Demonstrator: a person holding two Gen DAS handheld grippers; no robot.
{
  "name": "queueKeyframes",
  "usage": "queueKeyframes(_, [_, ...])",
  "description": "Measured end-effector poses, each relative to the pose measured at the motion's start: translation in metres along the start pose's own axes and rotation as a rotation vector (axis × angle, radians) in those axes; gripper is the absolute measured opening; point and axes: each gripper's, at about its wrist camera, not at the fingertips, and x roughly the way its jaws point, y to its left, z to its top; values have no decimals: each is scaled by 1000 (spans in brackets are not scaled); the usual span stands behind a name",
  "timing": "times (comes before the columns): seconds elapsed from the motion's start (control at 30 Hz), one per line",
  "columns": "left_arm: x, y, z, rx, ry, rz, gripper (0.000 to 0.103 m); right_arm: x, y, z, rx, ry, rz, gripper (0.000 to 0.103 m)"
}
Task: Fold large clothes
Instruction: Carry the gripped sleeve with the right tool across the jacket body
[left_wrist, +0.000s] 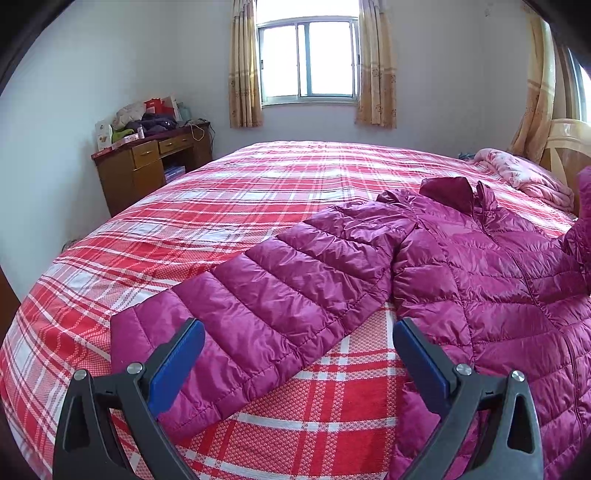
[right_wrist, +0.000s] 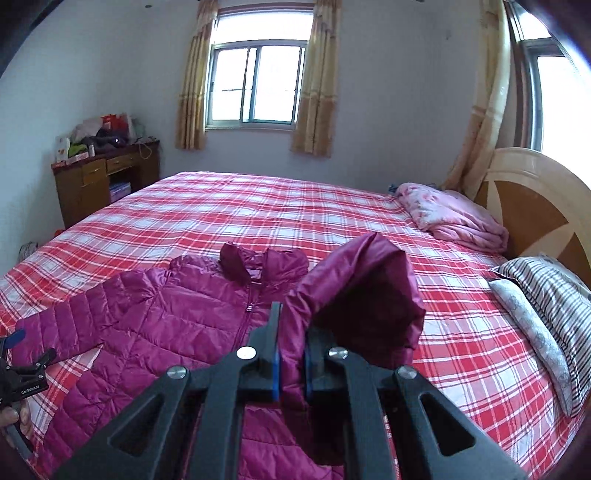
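A magenta quilted puffer jacket (left_wrist: 480, 266) lies front up on the plaid bed, collar toward the far side. Its left sleeve (left_wrist: 258, 306) stretches flat toward the near left. My left gripper (left_wrist: 297, 332) is open, its blue-padded fingers (left_wrist: 177, 365) on either side of that sleeve's cuff end, just above it. My right gripper (right_wrist: 291, 332) is shut on the jacket's right sleeve (right_wrist: 362, 291) and holds it lifted above the jacket body (right_wrist: 177, 317), cuff opening toward the camera. The left gripper (right_wrist: 22, 365) shows at the right wrist view's left edge.
The red and white plaid bed (left_wrist: 221, 206) fills both views. A folded pink quilt (right_wrist: 450, 218), a striped pillow (right_wrist: 546, 291) and the headboard (right_wrist: 535, 206) lie at the right. A cluttered wooden desk (left_wrist: 147, 166) stands at the far left wall.
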Motion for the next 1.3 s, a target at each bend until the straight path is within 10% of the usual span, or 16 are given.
queueKeyframes(0.7, [9,-7,4,57,15,20,102,121,110,-51,-30,208,167,13])
queueKeyframes(0.77, [9,-9,5,69,16,24,102,127,115,-55,-24,232,198,20])
queueKeyframes(0.83, [9,-10,7,79,13,30,102,129,117,-58,-20,249,243,58])
queueKeyframes(0.9, [7,-10,11,81,5,38,102,122,120,-60,-9,241,308,76])
queueKeyframes(1.2, [5,-17,27,55,-31,56,102,77,99,-64,61,200,491,68])
queueKeyframes(1.3, [10,-24,29,48,-11,58,102,67,83,-58,144,140,567,83])
